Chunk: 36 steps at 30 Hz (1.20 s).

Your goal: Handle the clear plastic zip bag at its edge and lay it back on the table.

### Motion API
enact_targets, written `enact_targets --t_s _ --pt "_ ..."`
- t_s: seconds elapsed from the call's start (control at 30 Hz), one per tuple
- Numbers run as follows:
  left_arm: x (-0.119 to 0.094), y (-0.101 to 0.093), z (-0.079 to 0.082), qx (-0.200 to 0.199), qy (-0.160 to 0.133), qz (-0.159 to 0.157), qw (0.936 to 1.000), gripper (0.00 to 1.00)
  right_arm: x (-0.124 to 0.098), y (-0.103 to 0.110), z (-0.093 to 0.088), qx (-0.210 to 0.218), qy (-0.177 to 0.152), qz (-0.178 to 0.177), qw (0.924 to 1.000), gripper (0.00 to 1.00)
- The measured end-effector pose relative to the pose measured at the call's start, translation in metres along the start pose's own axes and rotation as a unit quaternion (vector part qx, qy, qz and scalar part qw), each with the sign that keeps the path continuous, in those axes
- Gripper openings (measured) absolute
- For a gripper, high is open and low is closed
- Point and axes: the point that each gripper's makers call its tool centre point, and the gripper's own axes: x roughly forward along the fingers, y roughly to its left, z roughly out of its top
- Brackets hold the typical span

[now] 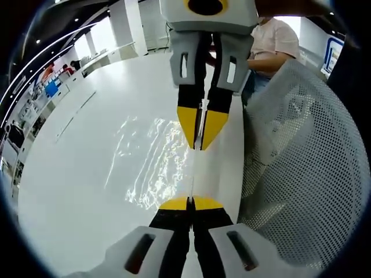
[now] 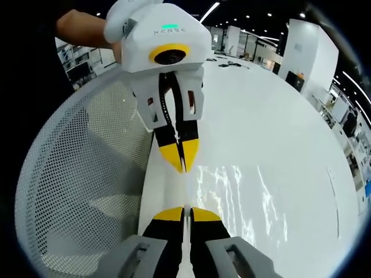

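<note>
- Clear plastic zip bag [image 1: 156, 162] is hanging stretched between both grippers over the white table [image 1: 75, 174], pinched at opposite edges.
- Left gripper [image 1: 190, 204] and right gripper [image 2: 186, 213] are clamping it with jaws closed; uneven release risks slipping.
- Mesh basket [image 1: 307, 174] is standing just beside, possibly snagging the film.

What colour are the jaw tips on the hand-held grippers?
Yellow, on black jaws. Clearest on the right hand-held gripper in the left gripper view.

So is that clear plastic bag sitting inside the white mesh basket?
No, the clear plastic zip bag lies flat on the white table, beside the mesh basket, with both grippers shut on its edge.
</note>
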Motion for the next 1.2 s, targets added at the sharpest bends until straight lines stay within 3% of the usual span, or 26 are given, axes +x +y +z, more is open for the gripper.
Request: enact_targets --t_s 1.2 --pt "0.003 0.006 -0.003 -0.01 0.004 -0.001 0.9999 0.0 -0.018 -0.003 -0.023 0.016 0.008 -0.014 0.9997 0.0"
